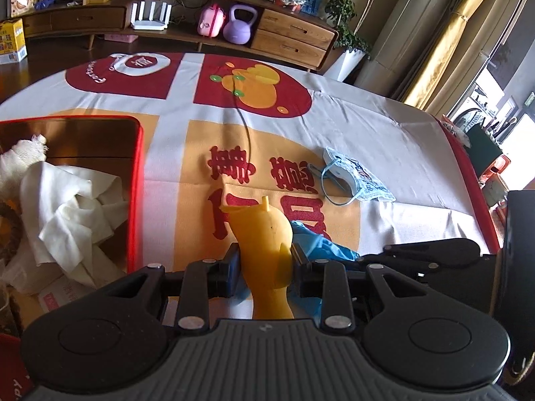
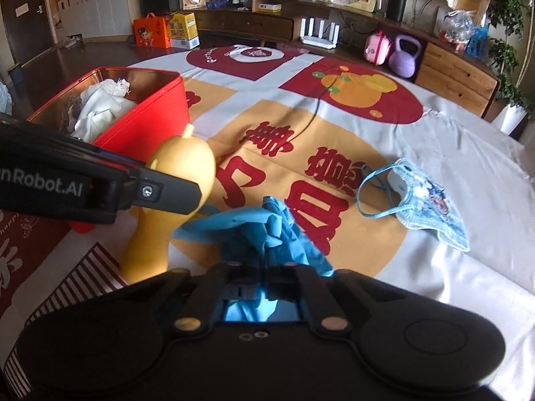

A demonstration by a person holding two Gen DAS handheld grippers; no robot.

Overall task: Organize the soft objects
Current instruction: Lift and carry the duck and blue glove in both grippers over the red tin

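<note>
Two views are examined, left wrist first.

Left wrist view: the left gripper (image 1: 264,260) pinches a soft yellow rubber toy with a narrow neck (image 1: 264,234) between its pads, the toy rising upright from the jaws over the printed red, orange and white tablecloth (image 1: 384,117). At the left stands an open red metal tin (image 1: 135,180), already holding crumpled white cloths (image 1: 67,207). Just right of the toy lies a crumpled blue rubber glove (image 1: 317,244). Farther right, well apart from the tin, a light blue printed face mask with ear loops (image 1: 357,177) rests flat on the cloth, untouched.

Right wrist view: the right gripper (image 2: 257,275) has its jaws pressed together on the blue rubber glove (image 2: 267,230), which bunches up out of them just above the tablecloth (image 2: 468,173). The left gripper (image 2: 180,193) enters from the left, holding the yellow toy (image 2: 187,163) near the red tin (image 2: 147,123). The face mask (image 2: 424,200) lies to the right.

Assessment: the task appears partly complete. White cloths (image 2: 100,110) are stowed; toy and glove are gripped but not yet deposited; the mask remains to be collected.
</note>
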